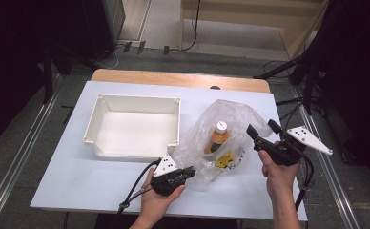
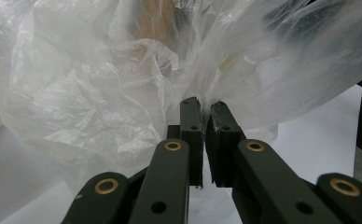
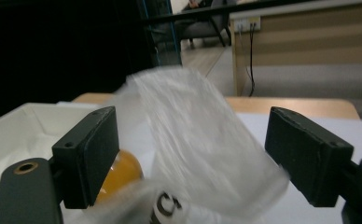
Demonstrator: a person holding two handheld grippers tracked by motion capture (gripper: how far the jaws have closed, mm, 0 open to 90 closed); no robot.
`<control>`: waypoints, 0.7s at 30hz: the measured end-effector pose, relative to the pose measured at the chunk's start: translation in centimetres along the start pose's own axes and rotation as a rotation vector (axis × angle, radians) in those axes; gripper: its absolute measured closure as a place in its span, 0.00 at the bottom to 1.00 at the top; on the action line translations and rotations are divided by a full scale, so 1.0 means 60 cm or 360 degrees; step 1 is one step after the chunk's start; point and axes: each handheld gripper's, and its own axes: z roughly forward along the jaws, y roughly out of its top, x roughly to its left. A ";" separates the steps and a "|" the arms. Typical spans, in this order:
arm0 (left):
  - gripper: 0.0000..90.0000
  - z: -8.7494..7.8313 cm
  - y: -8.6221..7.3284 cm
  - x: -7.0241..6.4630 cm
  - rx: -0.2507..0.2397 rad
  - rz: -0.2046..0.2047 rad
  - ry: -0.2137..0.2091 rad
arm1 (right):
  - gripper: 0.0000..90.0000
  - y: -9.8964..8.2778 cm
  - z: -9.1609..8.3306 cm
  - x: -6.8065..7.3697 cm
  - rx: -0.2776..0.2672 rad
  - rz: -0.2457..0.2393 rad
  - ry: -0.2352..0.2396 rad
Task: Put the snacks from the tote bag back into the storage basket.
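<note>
Left hand-held gripper [image 1: 189,171] clamped on plastic bag [image 1: 200,138], right hand-held gripper [image 1: 261,129] apart beside it; orange bottle [image 1: 218,137] inside, white bin [image 1: 107,102] unfilled.

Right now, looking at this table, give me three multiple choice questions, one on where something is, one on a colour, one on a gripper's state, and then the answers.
1. Where is the orange bottle?
A. in the white bin
B. inside the clear plastic bag
C. on the floor

2. What colour is the bottle's cap?
A. white
B. red
C. black

3. How does the left gripper stand?
A. wide open above the bin
B. lying loose on the table
C. shut on the bag's film

Answers:
1. B, the clear plastic bag surrounds it, beside the white bin.
2. A, the high view shows a white top.
3. C, its jaws pinch plastic, while the right gripper stands open.
</note>
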 end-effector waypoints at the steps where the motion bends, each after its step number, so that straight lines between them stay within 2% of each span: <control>1: 0.96 0.000 0.000 0.000 0.0000 0.0000 -0.0001 | 0.22 0.010 -0.001 0.006 -0.0028 -0.0006 0.0004; 4: 0.96 -0.001 0.000 0.002 -0.0001 -0.0016 -0.0010 | 0.25 0.039 -0.002 0.026 -0.0104 -0.0042 0.0022; 8: 0.95 -0.001 0.000 0.003 -0.0007 -0.0026 -0.0012 | 0.29 0.069 0.013 0.045 -0.0117 -0.0085 0.0058; 11: 0.95 -0.001 -0.001 0.003 -0.0009 -0.0023 -0.0016 | 0.32 0.075 0.042 0.051 -0.0052 -0.0106 0.0050; 16: 0.95 -0.002 -0.001 0.003 -0.0009 -0.0024 -0.0020 | 0.36 0.046 0.092 0.044 0.0118 -0.0088 0.0028; 17: 0.95 -0.002 -0.001 0.004 -0.0009 -0.0021 -0.0021 | 0.39 0.038 0.100 0.042 0.0147 -0.0072 0.0016; 21: 0.96 -0.002 -0.001 0.004 -0.0004 -0.0017 -0.0022 | 0.78 0.002 0.126 0.022 0.0226 0.0001 0.0012</control>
